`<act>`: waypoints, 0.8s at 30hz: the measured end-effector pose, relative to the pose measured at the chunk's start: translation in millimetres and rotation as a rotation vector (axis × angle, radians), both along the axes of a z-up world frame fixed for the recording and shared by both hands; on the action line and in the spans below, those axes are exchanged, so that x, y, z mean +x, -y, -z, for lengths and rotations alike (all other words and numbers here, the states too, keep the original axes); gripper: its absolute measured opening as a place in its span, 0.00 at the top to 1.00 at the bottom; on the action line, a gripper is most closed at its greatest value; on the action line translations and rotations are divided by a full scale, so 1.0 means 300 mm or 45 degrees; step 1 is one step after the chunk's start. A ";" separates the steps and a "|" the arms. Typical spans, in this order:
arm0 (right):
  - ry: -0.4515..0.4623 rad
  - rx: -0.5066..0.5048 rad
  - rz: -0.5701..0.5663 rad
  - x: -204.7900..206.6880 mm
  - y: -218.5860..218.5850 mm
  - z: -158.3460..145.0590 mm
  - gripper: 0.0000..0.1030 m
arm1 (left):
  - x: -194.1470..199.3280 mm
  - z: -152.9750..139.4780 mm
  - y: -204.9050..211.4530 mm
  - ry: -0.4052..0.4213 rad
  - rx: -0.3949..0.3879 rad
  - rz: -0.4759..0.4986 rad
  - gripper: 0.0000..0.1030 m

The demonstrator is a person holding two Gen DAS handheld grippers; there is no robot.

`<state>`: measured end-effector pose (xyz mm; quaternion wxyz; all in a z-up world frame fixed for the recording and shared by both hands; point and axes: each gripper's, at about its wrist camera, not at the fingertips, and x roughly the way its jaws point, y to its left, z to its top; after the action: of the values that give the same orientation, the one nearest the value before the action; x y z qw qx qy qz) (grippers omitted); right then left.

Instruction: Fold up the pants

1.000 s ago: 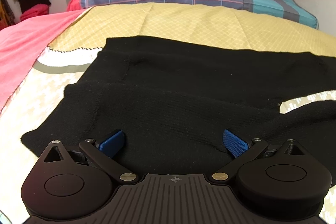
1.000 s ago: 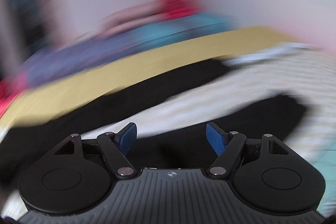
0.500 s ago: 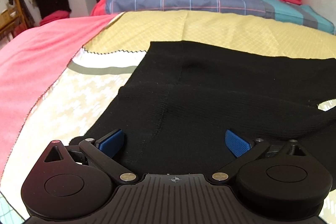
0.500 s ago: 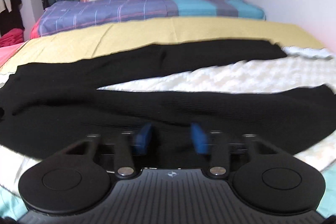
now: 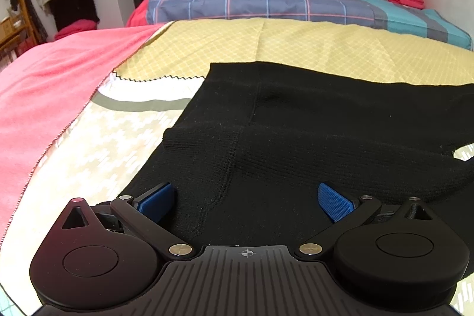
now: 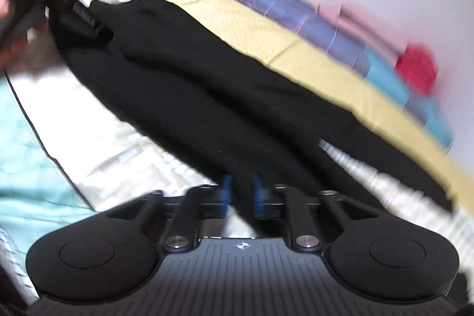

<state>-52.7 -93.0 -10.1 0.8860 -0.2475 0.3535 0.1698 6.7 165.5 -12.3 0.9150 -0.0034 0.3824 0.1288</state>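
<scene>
Now that the right gripper [image 6: 242, 193] has snapped closed, its blue pads look pinched on the near edge of the pants [image 6: 207, 91], where half a second back they were only partway in around the fabric. That view has also rolled hard and gone blurry, so I'd guess the near leg is about to get carried over for the first fold.

Left gripper [image 5: 247, 202] hasn't done much: jaws wide apart, pads either side of the knit near the waistband [image 5: 207, 156], not pinching anything, same as a second ago apart from a small slide sideways.

The black pants lie flat on the bed [image 5: 326, 43], partly on the yellow sheet and partly on the cream patterned one. Long axis runs across the bed, left to right in the left view: waist end by the left gripper, legs stretching off right.
</scene>
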 end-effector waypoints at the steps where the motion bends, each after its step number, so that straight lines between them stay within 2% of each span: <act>1: -0.009 0.006 -0.019 -0.025 -0.015 -0.036 0.94 | -0.001 0.000 0.000 0.000 0.002 0.004 0.00; 4: -0.100 0.061 -0.089 -0.096 0.020 -0.079 0.94 | 0.000 0.003 -0.004 0.003 0.000 0.009 0.00; 7: -0.208 0.108 -0.031 -0.116 0.051 -0.054 0.94 | 0.007 0.004 -0.002 0.005 0.002 0.002 0.00; 12: -0.183 0.119 -0.030 -0.175 0.060 -0.075 0.93 | 0.006 0.002 -0.006 -0.004 -0.001 0.007 0.00; 13: -0.176 0.152 -0.014 -0.127 0.093 -0.086 0.88 | 0.004 0.001 -0.006 -0.007 0.001 0.013 0.00; 14: -0.154 0.207 0.013 -0.110 0.114 -0.097 0.73 | 0.001 0.000 -0.007 -0.010 0.006 0.019 0.00; 15: -0.128 0.257 0.055 -0.105 0.145 -0.118 0.62 | -0.005 0.000 -0.008 -0.011 0.012 0.025 0.00; 16: -0.097 0.293 0.104 -0.072 0.174 -0.124 0.45 | -0.013 -0.001 -0.010 -0.011 0.015 0.030 0.00; 17: -0.061 0.320 0.160 -0.061 0.210 -0.132 0.40 | -0.021 -0.001 -0.014 -0.010 0.017 0.033 0.00; 19: -0.017 0.330 0.282 -0.024 0.291 -0.111 0.38 | -0.034 -0.002 -0.020 -0.010 0.019 0.036 0.00; 20: -0.026 0.286 0.372 0.001 0.339 -0.082 0.39 | -0.038 -0.005 -0.024 -0.014 0.021 0.036 0.00; 21: -0.054 0.227 0.524 0.028 0.395 -0.050 0.35 | -0.043 -0.008 -0.028 -0.018 0.021 0.037 0.00; 22: -0.079 0.256 0.658 0.041 0.457 -0.037 0.24 | -0.049 -0.013 -0.031 -0.026 0.021 0.038 0.00; 23: -0.084 0.367 0.729 0.032 0.502 -0.053 0.36 | -0.055 -0.021 -0.036 -0.037 0.021 0.036 0.00; 24: -0.075 0.382 0.756 0.021 0.507 -0.075 0.40 | -0.063 -0.032 -0.041 -0.046 0.020 0.033 0.00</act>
<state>-46.3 -245.2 12.3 0.9128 0.0047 0.4065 -0.0386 -12.1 177.7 -2.8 0.9095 0.0111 0.3978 0.1200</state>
